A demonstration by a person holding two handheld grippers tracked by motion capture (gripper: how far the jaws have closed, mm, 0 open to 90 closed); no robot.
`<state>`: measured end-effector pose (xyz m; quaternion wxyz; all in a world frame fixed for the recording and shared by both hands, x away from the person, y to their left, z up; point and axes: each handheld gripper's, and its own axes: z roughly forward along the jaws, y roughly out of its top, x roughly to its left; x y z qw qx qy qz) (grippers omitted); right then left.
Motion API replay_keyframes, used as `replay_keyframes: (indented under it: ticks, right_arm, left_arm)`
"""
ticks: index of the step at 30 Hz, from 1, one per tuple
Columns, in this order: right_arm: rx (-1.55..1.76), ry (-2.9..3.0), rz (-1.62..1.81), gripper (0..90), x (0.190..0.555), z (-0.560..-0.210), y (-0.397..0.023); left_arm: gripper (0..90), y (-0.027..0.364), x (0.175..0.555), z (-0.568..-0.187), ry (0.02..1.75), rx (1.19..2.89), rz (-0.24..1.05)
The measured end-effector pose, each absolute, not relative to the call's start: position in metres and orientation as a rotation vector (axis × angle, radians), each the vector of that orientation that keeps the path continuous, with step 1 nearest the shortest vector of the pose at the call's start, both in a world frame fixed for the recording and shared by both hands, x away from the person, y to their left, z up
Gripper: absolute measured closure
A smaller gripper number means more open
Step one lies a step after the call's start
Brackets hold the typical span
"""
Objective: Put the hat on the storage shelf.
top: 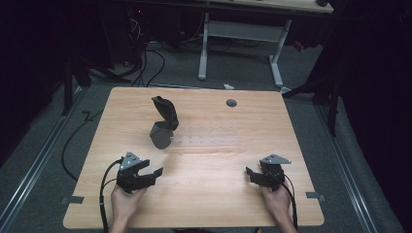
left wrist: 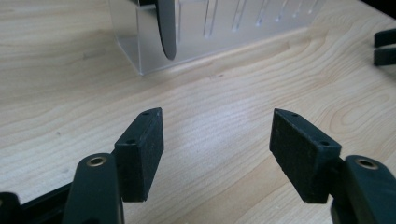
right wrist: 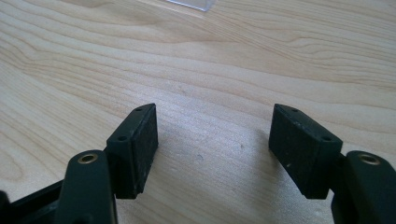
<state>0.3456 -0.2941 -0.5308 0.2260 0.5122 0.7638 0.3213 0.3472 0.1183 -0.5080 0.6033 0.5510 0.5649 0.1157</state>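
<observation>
A light wooden bench (top: 204, 189) takes up the middle of the high view. Left of its centre stands a clear plastic rack (top: 204, 141), a long low holder with a row of slots running toward the right of the frame. At the rack's left end a dark, curved object (top: 164, 127) stands upright, its lower part seated in the end of the rack and its narrow top leaning toward the upper left; what it is cannot be told. The rest of the slots look bare.

In the lower left of the high view a hand (top: 124, 203) holds the left gripper (top: 154, 174), its jaws spread wide with nothing between them. In the left gripper view the clear rack (left wrist: 224, 28) sits along the top of the frame with the dark object's edge (left wrist: 166, 28) hanging inside its near end, well apart from the jaws.

In the lower right another hand (top: 278, 201) holds the right gripper (top: 250, 174), also spread wide and holding nothing. The right gripper view shows bare wood grain between the jaws and a corner of the rack (right wrist: 194, 4) at the top edge.

A small round grommet (top: 231, 103) sits near the bench's far edge.
</observation>
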Motion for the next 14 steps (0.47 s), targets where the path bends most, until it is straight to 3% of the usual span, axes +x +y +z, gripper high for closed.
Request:
replay_keyframes:
  ticks: [10,14]
  right_arm:
    - [1.412,2.106,0.885,33.1,0.346,-0.531,-0.294]
    - [1.413,2.106,0.886,33.0,0.346,-0.531,-0.294]
  left_arm:
    - [33.6,0.102,0.351,-0.547,1.323,1.408,0.441]
    - [34.0,0.101,0.351,-0.546,1.34,1.395,0.447]
